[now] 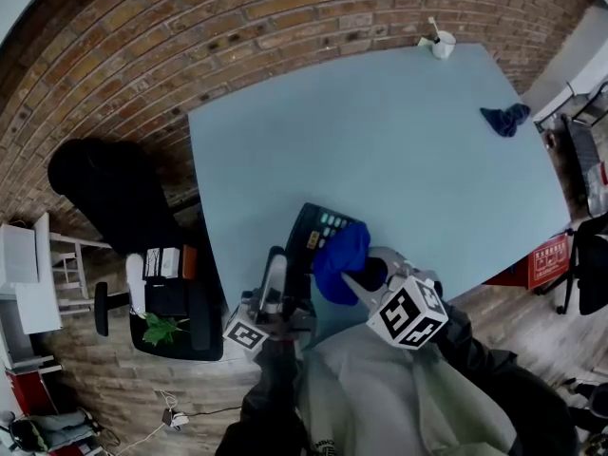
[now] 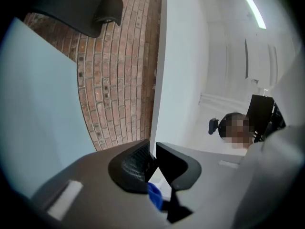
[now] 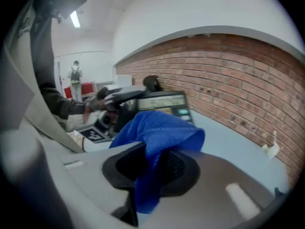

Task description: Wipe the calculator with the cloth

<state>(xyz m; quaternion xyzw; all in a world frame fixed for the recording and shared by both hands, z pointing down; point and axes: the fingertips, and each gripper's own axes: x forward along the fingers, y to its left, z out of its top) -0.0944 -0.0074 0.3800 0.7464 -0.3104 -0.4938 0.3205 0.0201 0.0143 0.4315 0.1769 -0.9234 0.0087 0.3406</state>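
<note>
Two hand-held grippers busy: left hand-held gripper (image 2: 151,165) is clamping the black rectangular plastic calculator (image 1: 317,228) by its edge, steadying it for wiping; right hand-held gripper (image 3: 153,162) is squeezing the bunched blue fabric cloth (image 3: 161,129) against the calculator's keys.

I count one pale blue table (image 1: 408,169). On it is one calculator (image 1: 318,228), at the near edge. There are two cloths: a bright blue cloth (image 1: 342,257) near, against the calculator, and a dark blue cloth (image 1: 504,119) at the far right. One white cup (image 1: 444,45) stands at the far edge. There are two grippers, the left gripper (image 2: 153,163) and the right gripper (image 3: 155,166). Each bears one marker cube, so two cubes (image 1: 407,313). Left of the table I see one black chair (image 1: 109,193) and one green plant (image 1: 161,328). On the floor to the right is one red box (image 1: 548,259).
</note>
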